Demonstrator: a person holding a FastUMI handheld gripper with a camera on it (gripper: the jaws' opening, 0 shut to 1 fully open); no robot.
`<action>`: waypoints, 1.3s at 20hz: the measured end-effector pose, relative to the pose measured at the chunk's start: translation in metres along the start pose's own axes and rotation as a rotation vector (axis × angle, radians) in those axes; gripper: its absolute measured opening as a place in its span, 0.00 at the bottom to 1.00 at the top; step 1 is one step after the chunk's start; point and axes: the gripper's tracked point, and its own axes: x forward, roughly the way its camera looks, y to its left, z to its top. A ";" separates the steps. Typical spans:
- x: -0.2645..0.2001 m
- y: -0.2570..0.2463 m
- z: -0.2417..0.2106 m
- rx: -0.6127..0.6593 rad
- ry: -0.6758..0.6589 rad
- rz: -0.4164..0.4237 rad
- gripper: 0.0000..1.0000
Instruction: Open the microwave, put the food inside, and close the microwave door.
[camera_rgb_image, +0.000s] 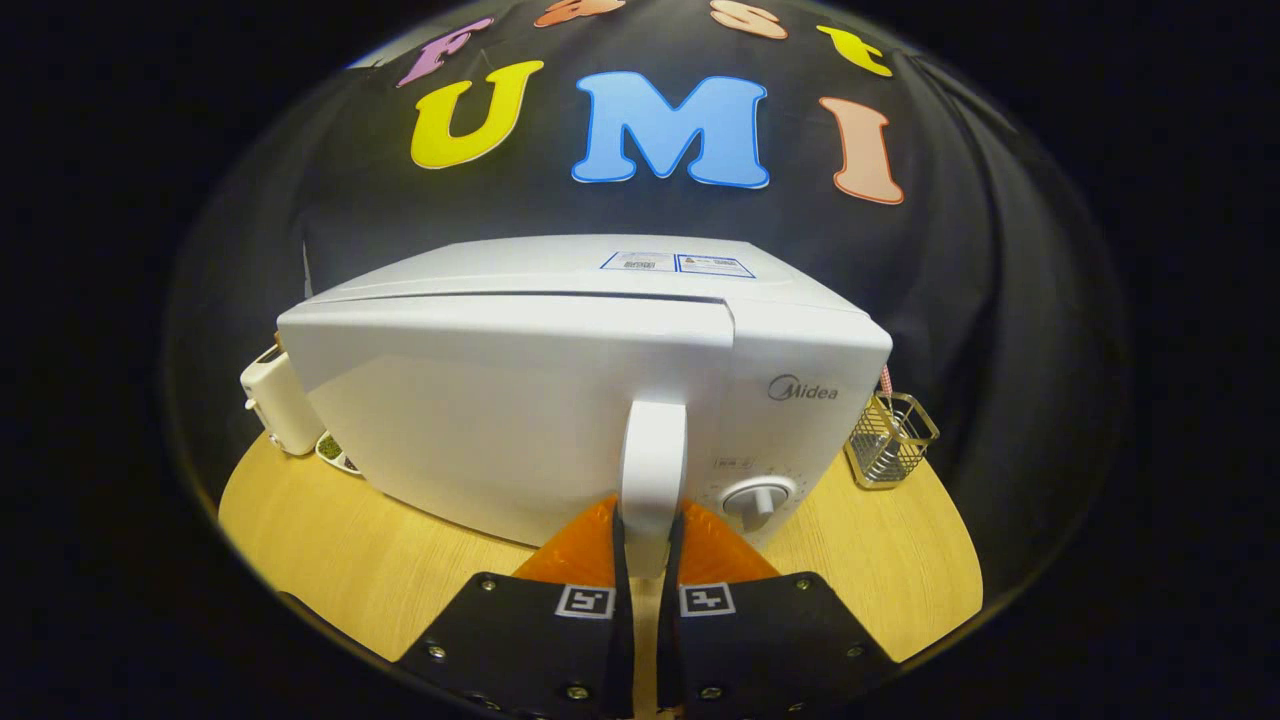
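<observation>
**Gripper view: gripper clamped on microwave door handle**

The microwave (560, 400) stood on the wooden worktop (370, 560), white, with its door (480, 420) standing slightly ajar: a dark gap showed along the door's top edge, wider toward the left. Its interior was hidden behind the door, so any contents could not be told. No food item could be made out with certainty.

The gripper (648, 535) was closed on the vertical door handle (652, 450), one finger pressing each side of the handle's lower part. A round control knob (757, 498) sat just right of the handle, on the microwave's front panel.

To the right of the microwave, close to its side, stood a wire holder (888, 438); something thin and striped rose from behind it, too small to identify. To the left, beside the microwave's corner, stood a small cream-coloured appliance (275, 405), and next to it the edge of a dish (338, 452) with greenish contents, mostly hidden by the microwave body. The worktop ahead of the fingers carried nothing between gripper and door.
</observation>
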 end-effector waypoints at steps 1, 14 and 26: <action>-0.011 0.003 -0.002 -0.031 -0.010 0.007 0.09; -0.080 0.048 -0.046 0.006 0.091 0.091 0.09; -0.125 0.099 -0.072 0.001 0.166 0.159 0.13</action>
